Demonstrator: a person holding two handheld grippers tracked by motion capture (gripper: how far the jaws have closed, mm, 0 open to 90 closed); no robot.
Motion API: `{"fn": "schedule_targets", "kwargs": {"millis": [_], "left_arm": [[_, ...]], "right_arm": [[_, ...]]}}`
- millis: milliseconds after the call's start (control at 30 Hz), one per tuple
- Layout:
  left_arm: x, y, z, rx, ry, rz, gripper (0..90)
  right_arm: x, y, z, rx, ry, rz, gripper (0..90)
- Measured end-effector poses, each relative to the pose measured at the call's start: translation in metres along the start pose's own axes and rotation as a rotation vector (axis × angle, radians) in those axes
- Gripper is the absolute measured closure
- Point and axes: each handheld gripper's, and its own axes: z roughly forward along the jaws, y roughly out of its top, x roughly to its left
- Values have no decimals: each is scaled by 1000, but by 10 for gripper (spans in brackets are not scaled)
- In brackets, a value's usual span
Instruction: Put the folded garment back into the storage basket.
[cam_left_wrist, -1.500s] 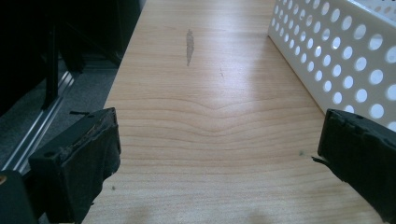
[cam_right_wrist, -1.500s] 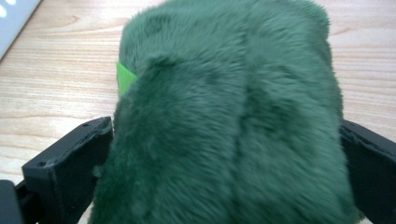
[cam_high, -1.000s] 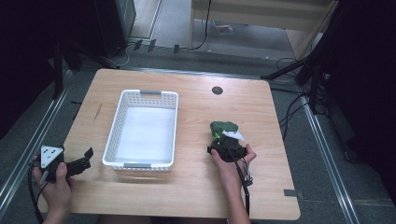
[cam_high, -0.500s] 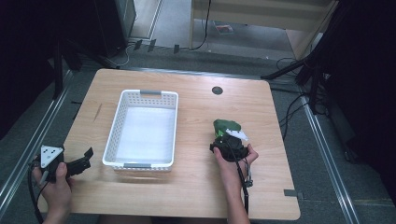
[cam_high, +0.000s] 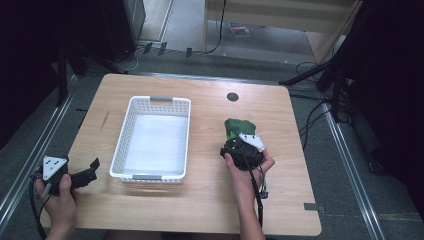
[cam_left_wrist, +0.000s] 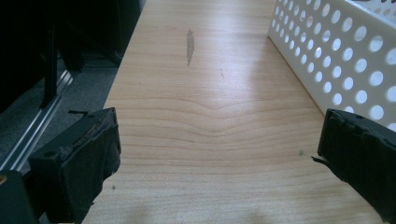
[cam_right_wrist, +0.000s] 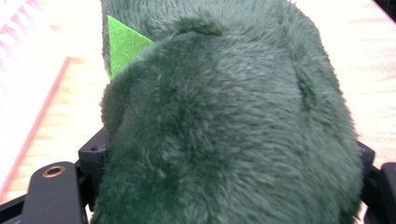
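The left gripper (cam_high: 86, 173) rests at the near left corner of the worktop (cam_high: 210, 200), jaws wide apart and empty, just left of the basket (cam_high: 156, 137). The right gripper (cam_high: 239, 145) sits right of the basket with the green plush (cam_right_wrist: 224, 116) between its jaws; whether they have clamped it I cannot tell. The plush lies on the worktop, stretching away from the person. The basket's open top is to its left, bare wood between, so the right hand is nearer.
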Motion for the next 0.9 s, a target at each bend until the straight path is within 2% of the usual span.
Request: {"fn": "schedule_targets", "kwargs": {"millis": [133, 167, 200, 400, 433, 533, 567, 700, 900], "left_arm": [[0, 0, 0, 0, -1, -2, 4], [0, 0, 0, 2, -1, -3, 4], [0, 0, 0, 3, -2, -3, 3], [1, 0, 0, 2, -1, -7, 4], [1, 0, 0, 2, -1, -7, 4], [1, 0, 0, 1, -2, -8, 4], [1, 0, 0, 2, -1, -8, 4], [1, 0, 0, 2, -1, -7, 4], [1, 0, 0, 3, 0, -6, 4]], "right_arm": [[10, 5, -8, -63, 20, -3, 193], [10, 5, -8, -63, 20, -3, 193], [15, 7, -11, -99, 20, -2, 190], [28, 10, -19, -216, 36, -20, 184], [28, 10, -19, -216, 36, -20, 184], [34, 9, -23, -268, 41, -25, 183], [38, 9, -25, -310, 51, -24, 184], [45, 8, -29, -378, 68, -25, 187], [56, 8, -33, -428, 86, -30, 186]]}}
